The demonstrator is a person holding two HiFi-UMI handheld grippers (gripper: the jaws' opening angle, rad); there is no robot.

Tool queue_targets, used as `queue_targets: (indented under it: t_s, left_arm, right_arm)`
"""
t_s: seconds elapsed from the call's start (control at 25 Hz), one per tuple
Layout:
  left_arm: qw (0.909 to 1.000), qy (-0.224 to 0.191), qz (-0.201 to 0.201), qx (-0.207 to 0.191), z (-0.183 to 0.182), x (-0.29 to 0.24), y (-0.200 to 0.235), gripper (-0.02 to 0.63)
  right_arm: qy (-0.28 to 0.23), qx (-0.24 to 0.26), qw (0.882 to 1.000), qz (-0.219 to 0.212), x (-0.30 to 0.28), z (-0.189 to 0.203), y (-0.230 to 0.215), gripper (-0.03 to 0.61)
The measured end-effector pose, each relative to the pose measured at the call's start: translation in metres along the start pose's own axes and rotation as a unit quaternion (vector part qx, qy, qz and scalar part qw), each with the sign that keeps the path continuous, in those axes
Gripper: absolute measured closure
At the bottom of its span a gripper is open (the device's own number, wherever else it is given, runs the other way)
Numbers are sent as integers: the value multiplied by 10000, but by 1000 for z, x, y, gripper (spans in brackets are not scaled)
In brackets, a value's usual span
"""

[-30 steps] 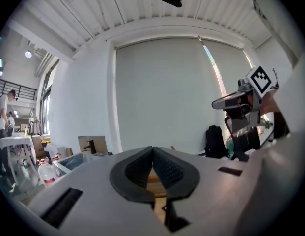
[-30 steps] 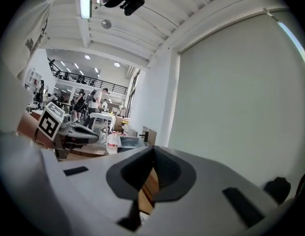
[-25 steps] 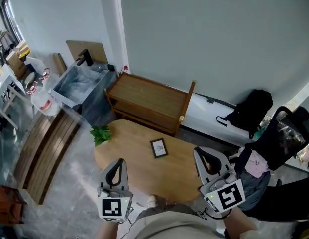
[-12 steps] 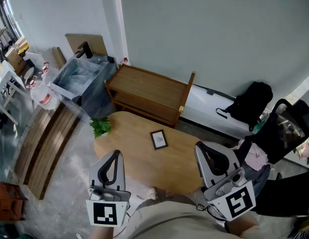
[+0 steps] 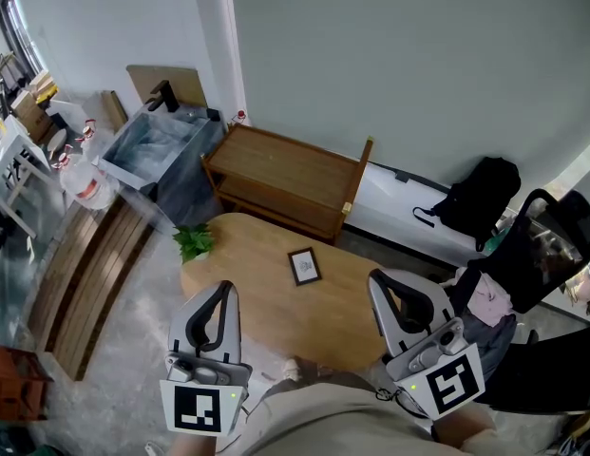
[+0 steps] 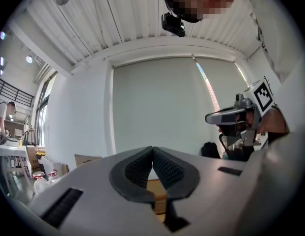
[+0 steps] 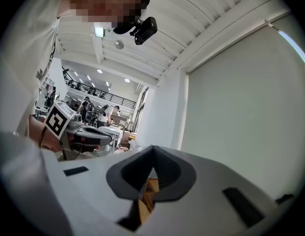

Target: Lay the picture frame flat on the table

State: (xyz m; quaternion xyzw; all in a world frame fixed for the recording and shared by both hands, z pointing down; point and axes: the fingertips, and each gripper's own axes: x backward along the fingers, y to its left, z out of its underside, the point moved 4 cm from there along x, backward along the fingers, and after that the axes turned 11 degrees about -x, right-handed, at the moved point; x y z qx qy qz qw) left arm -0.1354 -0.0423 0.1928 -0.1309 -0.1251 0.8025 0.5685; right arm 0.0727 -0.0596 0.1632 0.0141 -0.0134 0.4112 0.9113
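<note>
Picture frame [image 5: 304,266] on oval wooden table [image 5: 247,245], farther off, midway between left gripper [image 5: 218,302] and right gripper [image 5: 394,297]; both clenched, empty.

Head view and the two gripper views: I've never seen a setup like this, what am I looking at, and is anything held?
A person holds a two-jaw tool in each hand; there is no robot arm. The head view comes from a camera on the person's head, looking down at the left tool and right tool. The other two views come from cameras riding on each tool, looking along its jaws. Both tools are shut and empty. On the wooden table a picture frame appears to lie flat; a green plant is at the table's edge.
</note>
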Motion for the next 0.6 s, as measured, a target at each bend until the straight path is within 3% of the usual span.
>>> queue_targets:
  t_s: [0.6]
  left_arm:
    - [9998, 3, -139, -118, -6, 1, -1, 609]
  right_arm:
    - [-171, -32, 9998, -131, -9, -5, 0, 583]
